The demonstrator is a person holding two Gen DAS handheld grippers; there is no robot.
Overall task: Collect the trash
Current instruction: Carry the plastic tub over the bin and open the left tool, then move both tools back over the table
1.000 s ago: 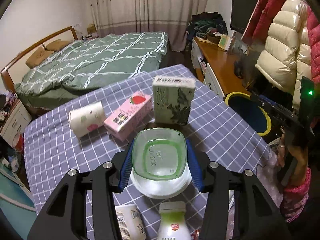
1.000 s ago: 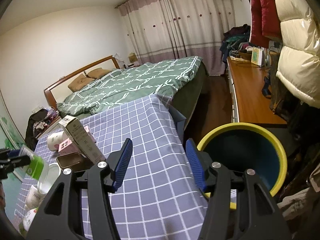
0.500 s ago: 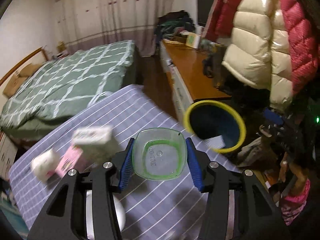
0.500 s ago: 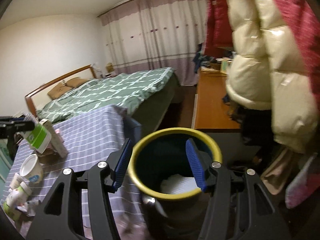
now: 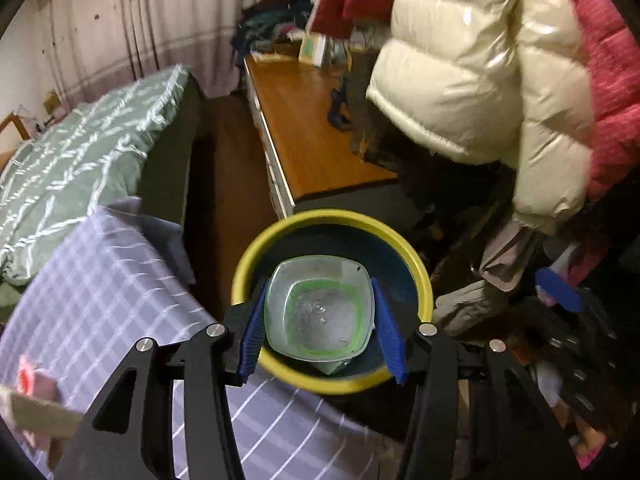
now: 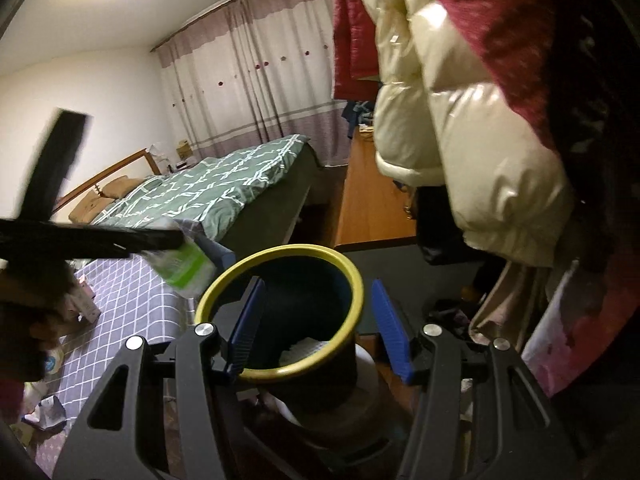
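Note:
My left gripper is shut on a clear plastic cup with a green band, held directly over the mouth of the yellow-rimmed dark bin. In the right wrist view the same cup shows at the bin's left rim, held by the left gripper. My right gripper is open and empty, its blue pads on either side of the bin. White paper lies inside the bin.
The table with the purple checked cloth is left of the bin, with a pink carton and other trash on it. A wooden desk, hanging puffer coats and a green bed surround the spot.
My left gripper carried the cup from above the table rightward to over the bin. My right gripper swung from the table edge to the bin and came close to it.

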